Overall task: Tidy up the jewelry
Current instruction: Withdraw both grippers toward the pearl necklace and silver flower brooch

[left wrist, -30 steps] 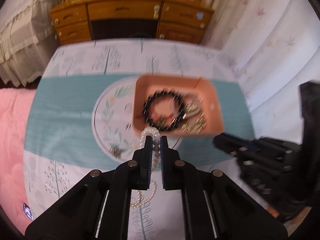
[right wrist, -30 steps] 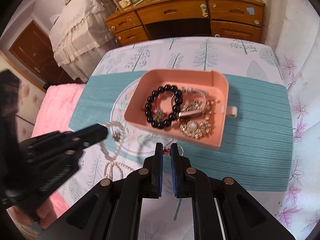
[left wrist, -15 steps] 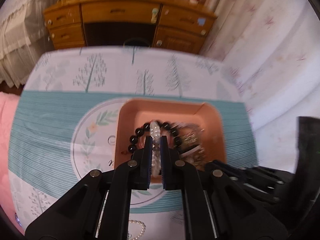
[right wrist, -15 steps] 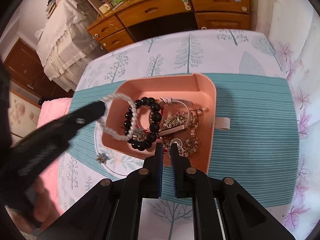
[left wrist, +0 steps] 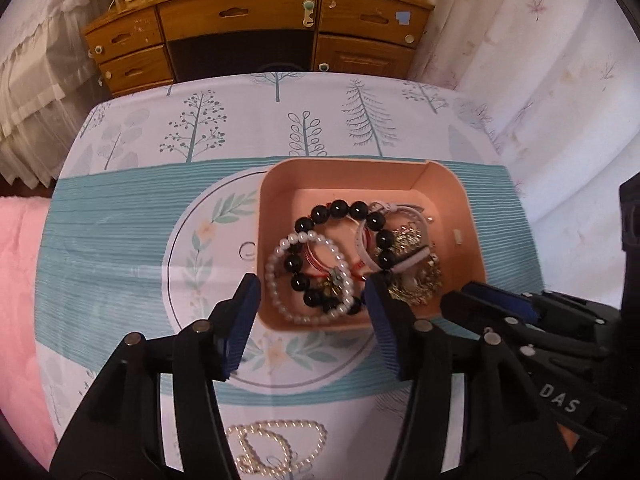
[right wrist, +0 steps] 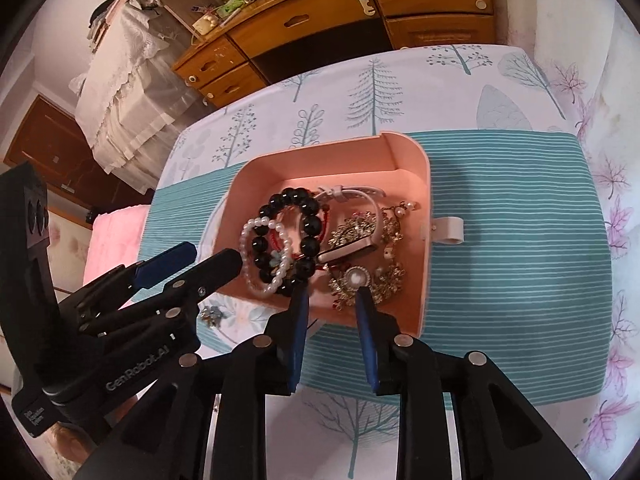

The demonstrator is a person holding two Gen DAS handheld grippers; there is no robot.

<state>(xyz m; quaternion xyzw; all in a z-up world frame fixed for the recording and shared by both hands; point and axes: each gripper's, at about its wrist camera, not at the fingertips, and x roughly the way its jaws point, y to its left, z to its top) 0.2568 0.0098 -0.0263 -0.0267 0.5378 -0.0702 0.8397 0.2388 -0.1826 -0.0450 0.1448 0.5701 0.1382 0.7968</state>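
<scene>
A pink tray (left wrist: 344,164) on the tree-print cloth holds a black bead bracelet (left wrist: 339,209), gold pieces (left wrist: 416,280) and a white pearl bracelet (left wrist: 270,280). The pearl bracelet lies over the black beads at the tray's near left corner. My left gripper (left wrist: 312,300) hangs just above it; its jaws are opening and touch nothing. In the right wrist view the tray (right wrist: 426,200) lies straight ahead, the pearl bracelet (right wrist: 250,232) beside the left gripper (right wrist: 210,256). My right gripper (right wrist: 332,300) is over the gold brooch (right wrist: 356,280), its jaws opening with nothing gripped.
A long pearl necklace (left wrist: 276,440) lies on the cloth near the front edge. A small charm (right wrist: 212,314) sits on the cloth left of the tray. A wooden dresser (left wrist: 240,12) stands beyond the table, pink bedding (left wrist: 20,280) to the left, a curtain (left wrist: 540,60) to the right.
My left gripper carried the pearl bracelet from the cloth over the tray, then opened and left it inside. The right gripper moved in over the tray and its jaws parted.
</scene>
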